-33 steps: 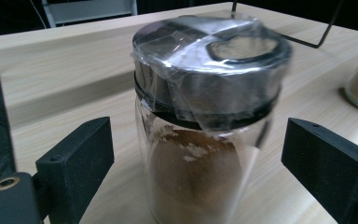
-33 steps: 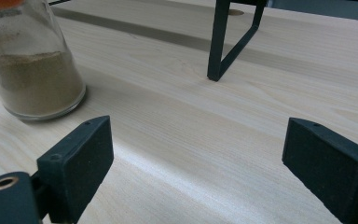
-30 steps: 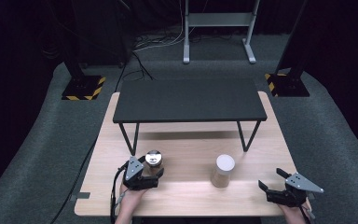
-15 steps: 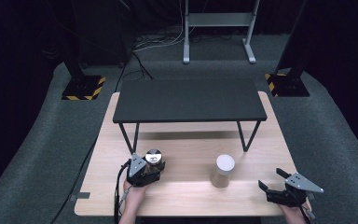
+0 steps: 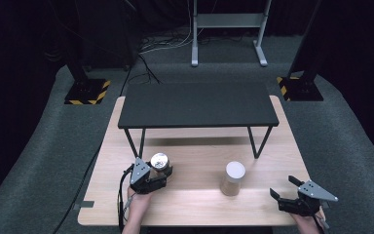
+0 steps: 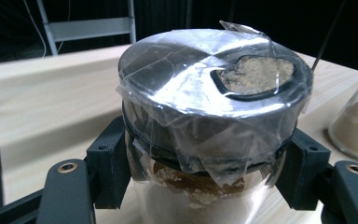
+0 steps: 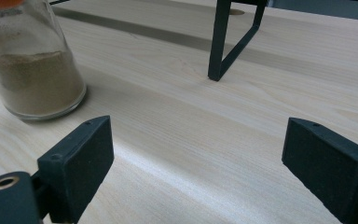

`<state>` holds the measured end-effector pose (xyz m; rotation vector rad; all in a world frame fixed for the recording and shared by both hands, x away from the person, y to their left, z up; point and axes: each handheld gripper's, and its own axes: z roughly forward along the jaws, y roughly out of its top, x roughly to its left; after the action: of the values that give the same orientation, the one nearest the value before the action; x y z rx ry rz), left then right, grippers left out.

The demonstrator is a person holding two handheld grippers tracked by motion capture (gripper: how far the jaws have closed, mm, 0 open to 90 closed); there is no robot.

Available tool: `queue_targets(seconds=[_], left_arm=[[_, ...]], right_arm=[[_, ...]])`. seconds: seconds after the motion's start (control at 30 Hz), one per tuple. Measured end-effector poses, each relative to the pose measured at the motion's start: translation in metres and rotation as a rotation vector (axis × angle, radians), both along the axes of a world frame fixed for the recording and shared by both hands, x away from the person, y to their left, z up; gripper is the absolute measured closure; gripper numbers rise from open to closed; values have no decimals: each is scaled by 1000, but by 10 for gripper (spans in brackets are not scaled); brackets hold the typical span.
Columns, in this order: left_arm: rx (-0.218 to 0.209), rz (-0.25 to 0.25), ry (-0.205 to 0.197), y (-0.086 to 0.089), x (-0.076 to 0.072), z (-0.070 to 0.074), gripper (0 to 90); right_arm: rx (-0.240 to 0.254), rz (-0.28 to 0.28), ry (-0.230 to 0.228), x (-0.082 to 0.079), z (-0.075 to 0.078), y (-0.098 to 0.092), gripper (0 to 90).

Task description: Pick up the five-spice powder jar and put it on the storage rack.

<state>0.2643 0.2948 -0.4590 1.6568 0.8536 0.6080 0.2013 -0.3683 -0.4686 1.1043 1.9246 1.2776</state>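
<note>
Under taped film, the shaker jar point(image 6: 214, 116) contents blur.

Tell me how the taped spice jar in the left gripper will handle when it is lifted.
The spice jar looks like rigid glass, so the left gripper pads may slip on it. Powder fills it high, so probably top-heavy. The lid has an open spout under loose tape; tilting might leak.
</note>
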Motion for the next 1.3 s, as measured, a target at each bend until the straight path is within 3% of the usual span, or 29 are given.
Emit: queue_targets(seconds=[0.37,0.7,0.9,1.3], left_arm=[[-14,-17,-51,-1,-3,37,313],[-24,-8,-107,-2,0,80,313],[-17,-7,-130,-4,7,106,313],[-42,-26,-141,-9,28,152,313]], right_arm=[[0,-1,0,0,0,0,77],[1,0,1,0,0,0,77],[1,1,2,0,0,0,77],[4,3,3,1,0,-1,77]])
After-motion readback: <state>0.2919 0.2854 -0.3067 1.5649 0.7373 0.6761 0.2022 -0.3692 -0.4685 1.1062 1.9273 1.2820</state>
